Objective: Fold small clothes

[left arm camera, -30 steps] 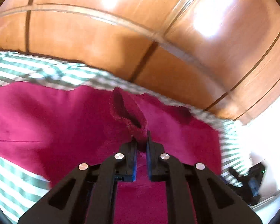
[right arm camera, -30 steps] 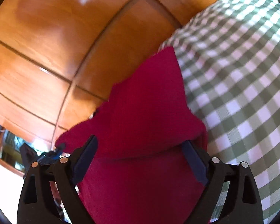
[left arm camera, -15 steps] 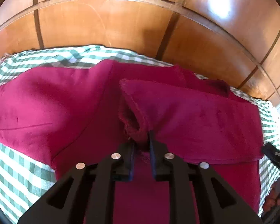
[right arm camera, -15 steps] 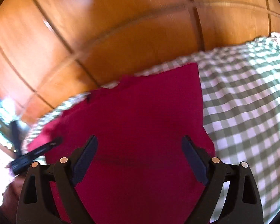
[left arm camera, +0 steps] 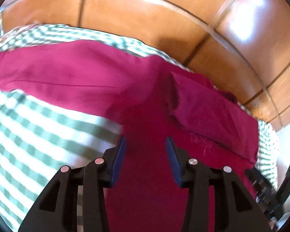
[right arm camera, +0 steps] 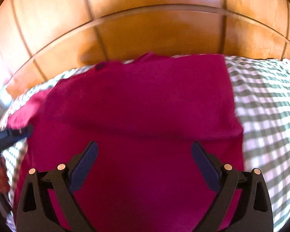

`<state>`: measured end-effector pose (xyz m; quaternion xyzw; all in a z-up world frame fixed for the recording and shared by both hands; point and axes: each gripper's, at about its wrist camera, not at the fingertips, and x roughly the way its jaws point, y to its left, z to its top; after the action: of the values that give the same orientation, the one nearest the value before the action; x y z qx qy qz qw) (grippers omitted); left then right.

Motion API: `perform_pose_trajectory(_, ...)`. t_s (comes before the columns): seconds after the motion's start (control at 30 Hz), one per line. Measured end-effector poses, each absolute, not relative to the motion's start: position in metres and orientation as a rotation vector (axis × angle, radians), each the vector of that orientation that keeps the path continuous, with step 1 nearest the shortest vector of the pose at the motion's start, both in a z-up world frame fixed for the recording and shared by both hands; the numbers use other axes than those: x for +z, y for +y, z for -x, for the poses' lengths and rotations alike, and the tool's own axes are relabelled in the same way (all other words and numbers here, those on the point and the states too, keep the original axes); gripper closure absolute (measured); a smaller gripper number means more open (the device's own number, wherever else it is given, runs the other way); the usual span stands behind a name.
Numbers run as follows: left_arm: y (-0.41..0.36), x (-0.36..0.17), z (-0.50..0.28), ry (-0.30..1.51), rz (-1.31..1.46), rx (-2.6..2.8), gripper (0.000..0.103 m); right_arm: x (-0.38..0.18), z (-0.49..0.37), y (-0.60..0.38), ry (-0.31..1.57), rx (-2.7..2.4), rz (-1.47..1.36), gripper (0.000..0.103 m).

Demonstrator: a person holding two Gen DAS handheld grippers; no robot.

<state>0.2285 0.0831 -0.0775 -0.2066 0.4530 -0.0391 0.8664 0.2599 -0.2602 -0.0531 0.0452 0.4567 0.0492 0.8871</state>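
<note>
Magenta garment [left arm camera: 83, 77] spread on a green-and-white checked cloth [left arm camera: 38, 135], both grippers free of it.

From the left wrist, the left gripper [left arm camera: 146, 148] hangs over the garment's dark middle with its jaws opening and nothing pinched between the blue pads; a folded flap [left arm camera: 212, 106] lies to the right, a long sleeve reaches left, and wooden panelling [left arm camera: 145, 15] rises behind. From the right wrist, the right gripper [right arm camera: 145, 154] stands spread wide and opening further, holding nothing, above the garment [right arm camera: 141, 100], which lies flat with a straight right edge beside the checked cloth [right arm camera: 264, 106]. The left gripper's black tip [right arm camera: 11, 135] shows at the left edge.
</note>
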Motion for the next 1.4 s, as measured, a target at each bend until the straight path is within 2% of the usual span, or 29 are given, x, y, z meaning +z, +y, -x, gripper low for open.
perform_pose_trajectory(0.23, 0.202, -0.083, -0.207, 0.862, 0.674, 0.141, 0.051, -0.078, -0.237, -0.24, 0.974, 0.083, 0.01, 0.004)
perform_pose_trajectory(0.47, 0.325, -0.09, -0.193, 0.789, 0.835, 0.424, 0.052, -0.079, -0.235, -0.243, 0.974, 0.084, 0.0, 0.004)
perform_pose_trajectory(0.73, 0.394, -0.109, -0.206, 0.812, 0.97, 0.531, 0.052, -0.082, -0.24, -0.245, 0.975, 0.078, 0.009, 0.004)
perform_pose_trajectory(0.8, 0.399, -0.113, -0.21, 0.802, 0.986, 0.535, 0.052, -0.082, -0.24, -0.244, 0.975, 0.078, 0.01, 0.004)
perform_pose_trajectory(0.87, 0.4, -0.112, -0.214, 0.794, 0.966, 0.531, 0.059, -0.082, -0.24, -0.244, 0.975, 0.077, 0.01, 0.004)
perform_pose_trajectory(0.9, 0.398, -0.113, -0.216, 0.796, 0.958, 0.529, 0.073, -0.082, -0.24, -0.244, 0.975, 0.077, 0.01, 0.004)
perform_pose_trajectory(0.93, 0.398, -0.114, -0.22, 0.804, 0.947, 0.516, 0.092, -0.082, -0.24, -0.244, 0.975, 0.077, 0.01, 0.004)
perform_pose_trajectory(0.97, 0.397, -0.114, -0.225, 0.817, 0.935, 0.503, 0.096, -0.082, -0.24, -0.244, 0.975, 0.077, 0.01, 0.004)
perform_pose_trajectory(1.17, 0.354, -0.069, -0.232, 0.732, 0.865, 0.344, 0.097, -0.083, -0.24, -0.243, 0.975, 0.074, 0.012, 0.003)
perform_pose_trajectory(1.4, 0.21, 0.007, -0.237, 0.639, 0.669, -0.078, 0.096, -0.084, -0.239, -0.243, 0.974, 0.076, 0.01, 0.003)
